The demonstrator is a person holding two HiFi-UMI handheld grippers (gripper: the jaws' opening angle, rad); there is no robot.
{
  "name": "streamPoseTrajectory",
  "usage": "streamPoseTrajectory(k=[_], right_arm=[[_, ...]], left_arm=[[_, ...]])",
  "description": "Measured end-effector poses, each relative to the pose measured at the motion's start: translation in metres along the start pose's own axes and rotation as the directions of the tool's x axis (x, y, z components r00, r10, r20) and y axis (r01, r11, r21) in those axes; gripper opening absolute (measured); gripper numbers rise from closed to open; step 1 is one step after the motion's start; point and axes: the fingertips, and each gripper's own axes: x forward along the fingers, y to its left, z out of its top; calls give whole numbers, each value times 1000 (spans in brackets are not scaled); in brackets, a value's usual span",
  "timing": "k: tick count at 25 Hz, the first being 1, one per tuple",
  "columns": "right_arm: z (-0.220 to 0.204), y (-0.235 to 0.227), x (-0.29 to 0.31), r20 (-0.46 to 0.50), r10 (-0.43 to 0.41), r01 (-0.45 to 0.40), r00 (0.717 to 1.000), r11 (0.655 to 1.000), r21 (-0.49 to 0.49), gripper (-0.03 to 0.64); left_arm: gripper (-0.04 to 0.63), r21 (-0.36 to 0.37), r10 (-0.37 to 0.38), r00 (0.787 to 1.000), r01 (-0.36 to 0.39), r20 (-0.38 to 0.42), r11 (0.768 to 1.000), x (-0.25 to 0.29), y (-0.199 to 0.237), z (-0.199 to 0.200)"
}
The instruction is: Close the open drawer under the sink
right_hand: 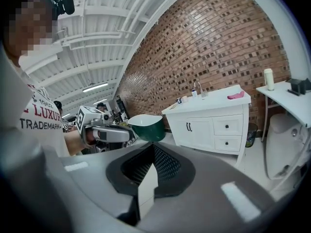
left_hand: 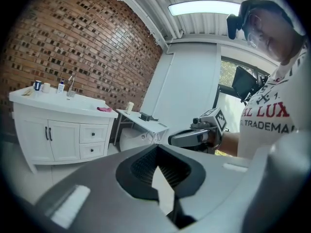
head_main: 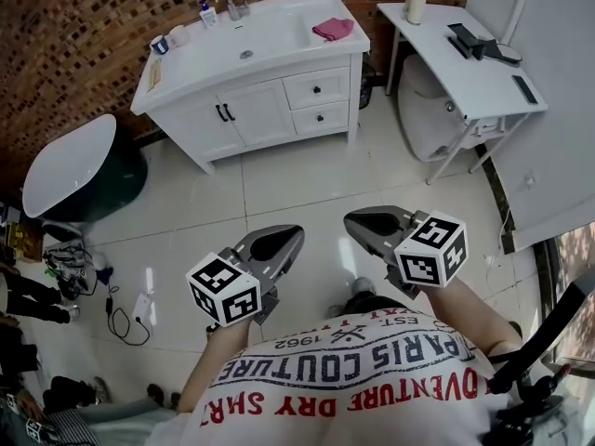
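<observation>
left gripper and right gripper: jaws pressed together, empty, near the torso. drawers in white vanity well ahead, far from jaws. too small to tell if one is open.

Bare tiled floor is lying open before the vanity, a green tub and white table flanking the approach.

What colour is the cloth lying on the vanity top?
The cloth is pink; the head view shows it best.
</observation>
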Motion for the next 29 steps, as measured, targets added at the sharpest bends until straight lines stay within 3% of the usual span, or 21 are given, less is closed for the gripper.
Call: streamPoseTrajectory(k=[29], right_arm=[[-11, 3, -11, 24, -28, 28, 999, 1000, 10, 6]], left_arm=[[-15, 27, -1, 1000, 2, -24, 1000, 2, -15, -8]])
